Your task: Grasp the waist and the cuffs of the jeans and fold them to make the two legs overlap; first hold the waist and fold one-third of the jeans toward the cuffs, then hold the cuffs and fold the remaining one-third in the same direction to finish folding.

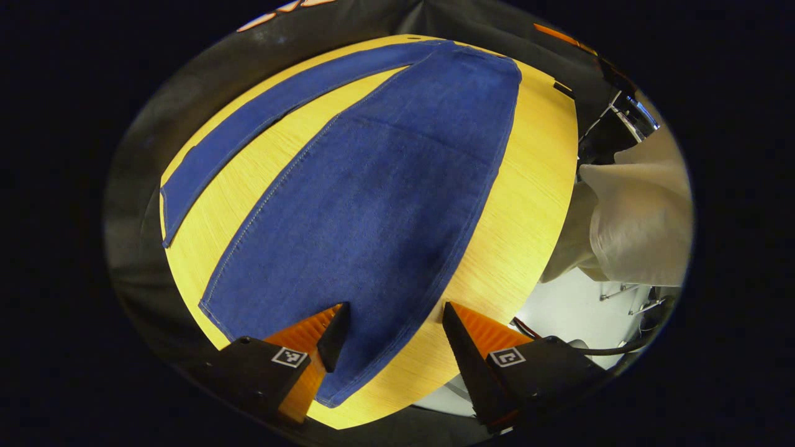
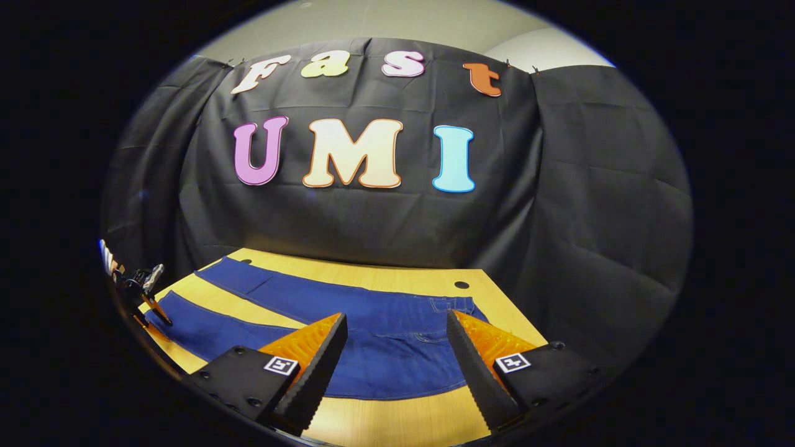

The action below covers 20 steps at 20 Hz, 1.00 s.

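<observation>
Jeans (image 1: 372, 205) lay flat on the table (image 1: 528, 205), legs apart.
Soft, heavy, floppy; grab cuff and waist edges. Left claw (image 1: 394, 338) and right claw (image 2: 397, 351) gaped wide, holding nothing.

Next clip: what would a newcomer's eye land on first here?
The blue jeans, spread flat with legs apart across the yellow wooden table, stand out most. In the left gripper view, the left gripper hangs open over the near leg's cuff end. In the right gripper view, the right gripper is open above the waist, and the left gripper appears small at far left.
</observation>
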Each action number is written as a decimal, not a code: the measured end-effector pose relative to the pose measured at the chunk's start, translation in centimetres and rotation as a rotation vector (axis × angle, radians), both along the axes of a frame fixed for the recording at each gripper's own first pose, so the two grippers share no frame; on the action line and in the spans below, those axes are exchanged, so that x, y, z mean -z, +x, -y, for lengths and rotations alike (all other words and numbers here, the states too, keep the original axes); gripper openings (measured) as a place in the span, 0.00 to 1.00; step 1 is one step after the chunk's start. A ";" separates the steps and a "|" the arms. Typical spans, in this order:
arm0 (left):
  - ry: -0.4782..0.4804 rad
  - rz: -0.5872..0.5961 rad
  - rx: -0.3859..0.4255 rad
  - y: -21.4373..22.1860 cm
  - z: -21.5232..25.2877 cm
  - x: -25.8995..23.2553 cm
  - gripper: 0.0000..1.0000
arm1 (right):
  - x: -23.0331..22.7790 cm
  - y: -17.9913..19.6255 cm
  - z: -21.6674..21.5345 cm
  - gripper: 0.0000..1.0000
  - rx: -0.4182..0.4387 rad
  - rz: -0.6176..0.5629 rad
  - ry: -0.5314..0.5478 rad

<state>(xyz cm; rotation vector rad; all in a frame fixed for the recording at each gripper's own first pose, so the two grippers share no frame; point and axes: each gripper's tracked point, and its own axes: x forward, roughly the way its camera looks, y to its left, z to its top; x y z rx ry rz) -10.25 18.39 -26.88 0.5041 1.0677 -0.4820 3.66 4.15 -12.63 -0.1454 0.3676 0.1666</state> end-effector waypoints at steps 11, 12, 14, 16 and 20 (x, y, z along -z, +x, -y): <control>0.062 -0.072 0.018 1.3 -0.9 0.2 0.55 | 1.0 -0.2 -0.9 0.99 0.001 -0.022 -0.006; 0.060 -0.062 0.022 1.7 -1.0 0.0 0.42 | 1.1 -0.1 -1.2 0.99 -0.007 -0.024 -0.008; 0.057 -0.040 0.025 2.1 -0.7 0.1 0.14 | 1.5 -0.1 -1.8 0.99 -0.023 -0.038 -0.007; 0.044 -0.047 0.028 2.2 -0.3 -0.2 0.00 | 1.8 0.0 -2.5 0.99 -0.043 -0.055 0.009; -0.025 -0.107 0.011 3.1 -0.4 -1.5 0.00 | 3.8 0.5 -3.2 0.99 -0.146 -0.132 -0.024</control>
